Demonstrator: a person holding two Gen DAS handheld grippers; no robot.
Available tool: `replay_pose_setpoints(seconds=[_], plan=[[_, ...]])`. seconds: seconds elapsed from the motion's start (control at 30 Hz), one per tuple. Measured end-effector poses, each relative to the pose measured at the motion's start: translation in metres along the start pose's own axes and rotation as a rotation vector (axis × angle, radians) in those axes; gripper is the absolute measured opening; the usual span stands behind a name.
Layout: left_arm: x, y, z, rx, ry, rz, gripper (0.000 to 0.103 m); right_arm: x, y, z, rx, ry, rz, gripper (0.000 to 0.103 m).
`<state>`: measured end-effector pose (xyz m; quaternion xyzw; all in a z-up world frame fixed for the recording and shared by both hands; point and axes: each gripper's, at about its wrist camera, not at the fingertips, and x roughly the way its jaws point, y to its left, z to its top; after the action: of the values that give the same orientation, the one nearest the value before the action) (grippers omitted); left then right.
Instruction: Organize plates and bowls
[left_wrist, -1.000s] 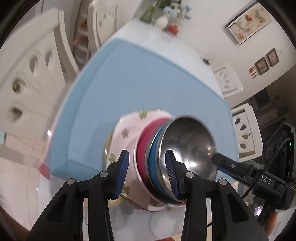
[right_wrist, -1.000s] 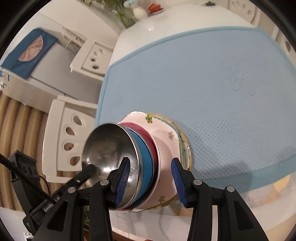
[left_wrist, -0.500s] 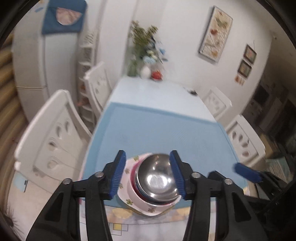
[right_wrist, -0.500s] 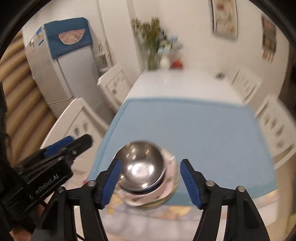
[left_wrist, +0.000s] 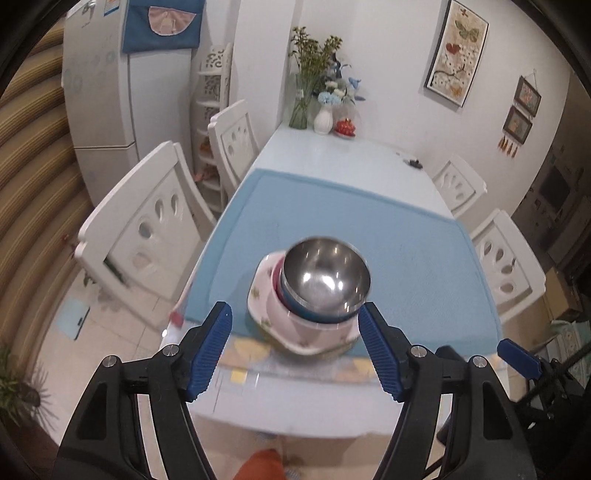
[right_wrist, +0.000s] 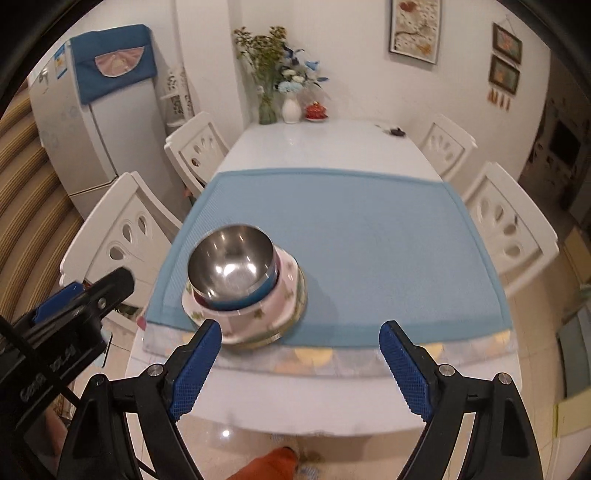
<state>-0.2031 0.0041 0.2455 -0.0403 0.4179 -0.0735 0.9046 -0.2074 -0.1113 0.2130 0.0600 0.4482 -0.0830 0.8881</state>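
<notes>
A stack of dishes stands at the near left edge of the blue mat (left_wrist: 332, 221) (right_wrist: 351, 229). A steel bowl (left_wrist: 327, 278) (right_wrist: 231, 264) is on top, nested in a blue bowl (left_wrist: 310, 314) (right_wrist: 236, 302) and a pink flowered bowl (left_wrist: 295, 325) (right_wrist: 258, 314), over a plate (right_wrist: 301, 306). My left gripper (left_wrist: 295, 350) is open and empty, held back from the stack. My right gripper (right_wrist: 301, 369) is open and empty, back from the table and right of the stack. The left gripper also shows at the left of the right wrist view (right_wrist: 85, 299).
White chairs (left_wrist: 147, 229) (right_wrist: 509, 221) stand on both sides of the white table (right_wrist: 325, 140). Vases with flowers (left_wrist: 321, 110) (right_wrist: 280, 99) and a red dish (right_wrist: 316, 110) are at the far end. A fridge (left_wrist: 99, 92) stands at left.
Both grippers have let go of the stack, opened wide and pulled back and up from the table. The stack stays on the mat's near edge.
</notes>
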Motion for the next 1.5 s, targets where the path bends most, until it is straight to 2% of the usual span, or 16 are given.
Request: replay_pose_setpoints(seconds=[0.13,0.3,0.47,0.6,0.87,1.0,1.1,1.2,1.5], plan=[[-0.005,-0.001,-0.010,0.006,0.019,0.012,0.069,-0.002,-0.004,-0.015,0.024,0.024,-0.001,0.086],[0.007,0.000,-0.001,0.000,0.024,-0.023,0.069,-0.002,-0.002,-0.017,0.038,0.037,-0.027,0.086],[0.022,-0.001,0.016,0.024,0.036,-0.059,0.069,0.008,-0.002,-0.002,0.056,0.048,-0.066,0.086],[0.030,0.001,0.029,0.060,0.019,-0.049,0.069,0.022,0.002,0.014,0.071,0.064,-0.076,0.086],[0.053,0.004,0.044,0.067,0.058,-0.109,0.069,0.042,0.006,0.025,0.095,0.099,-0.099,0.086],[0.058,0.003,0.048,0.088,0.050,-0.105,0.069,0.047,0.007,0.030,0.099,0.094,-0.120,0.086],[0.063,0.006,0.051,0.082,0.064,-0.113,0.069,0.053,0.007,0.032,0.116,0.107,-0.107,0.086],[0.069,0.015,0.053,0.036,0.097,-0.158,0.069,0.058,0.009,0.034,0.135,0.115,-0.082,0.086],[0.074,0.018,0.055,0.030,0.104,-0.143,0.069,0.065,0.018,0.037,0.125,0.128,-0.068,0.086]])
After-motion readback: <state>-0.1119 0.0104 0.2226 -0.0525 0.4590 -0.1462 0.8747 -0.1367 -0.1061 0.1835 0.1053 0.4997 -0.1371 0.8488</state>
